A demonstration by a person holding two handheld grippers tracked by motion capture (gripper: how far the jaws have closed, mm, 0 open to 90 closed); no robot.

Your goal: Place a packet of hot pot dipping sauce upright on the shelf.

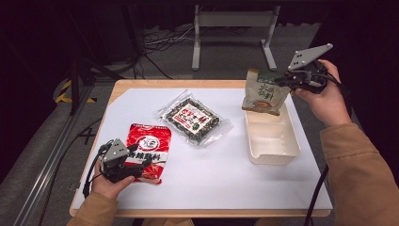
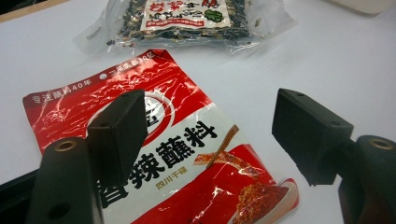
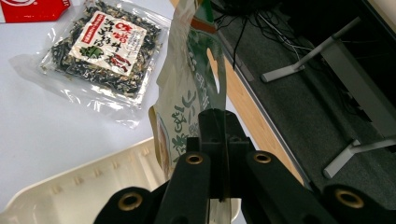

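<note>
Surface: I see a white-topped table (image 1: 207, 179) on grey floor.
Packets: three.
Left gripper (image 1: 136, 165): jaws wide, empty, over the red packet (image 1: 148, 146).
Right gripper (image 1: 288, 80): clamped on the green pouch (image 1: 263, 94), above the cream tray (image 1: 273, 141).

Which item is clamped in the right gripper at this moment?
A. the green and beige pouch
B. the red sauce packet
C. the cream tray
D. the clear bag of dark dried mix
A: the right gripper is shut on the green and beige pouch, holding it above the cream tray.
</note>
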